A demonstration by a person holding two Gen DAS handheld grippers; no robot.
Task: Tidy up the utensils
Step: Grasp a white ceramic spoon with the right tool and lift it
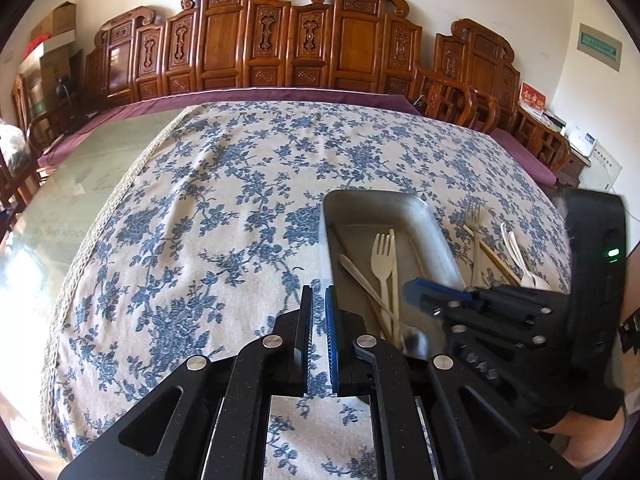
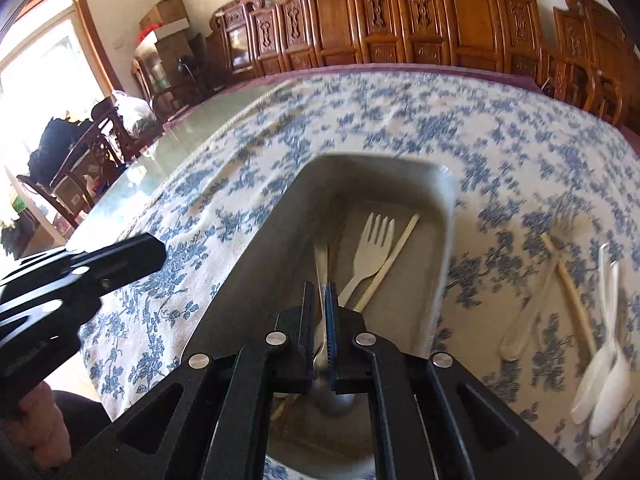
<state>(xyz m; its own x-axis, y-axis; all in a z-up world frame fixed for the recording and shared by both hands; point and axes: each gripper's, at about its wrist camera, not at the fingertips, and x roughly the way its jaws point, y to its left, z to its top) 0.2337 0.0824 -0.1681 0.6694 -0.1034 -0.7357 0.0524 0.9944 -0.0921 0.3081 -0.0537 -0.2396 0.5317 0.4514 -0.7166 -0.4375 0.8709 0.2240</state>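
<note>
Utensils are being gathered into a metal tray (image 2: 436,240) on the cloth-covered worktop (image 1: 208,208), and the step in hand looks like the placing of a metal spoon (image 2: 334,398).

The left gripper (image 1: 319,300) hovers over bare cloth just left of the tray, its jaws nearly closed with only a thin slit between them and nothing held. It appears idle.

The right gripper (image 2: 320,296) is over the tray's near end, jaws pinched on the spoon's handle; the bowl hangs below and behind the jaws, and the handle runs forward between them. Ahead of these jaws, in the tray, lie a pale fork (image 2: 370,248) and a single chopstick (image 2: 390,260) just to its right, both pointing away. A second thin stick seems to lie under the spoon, though I cannot tell for certain.

Right of the tray, on the cloth, wait another pale fork (image 2: 532,316), a chopstick (image 2: 570,284) crossing it, and two white plastic spoons (image 2: 600,380) side by side.

The next move, as I judge it, calls for lowering the spoon alongside the fork, then parting the jaws. The spoon looks smooth, so it may slide or swing in the grip.
</note>
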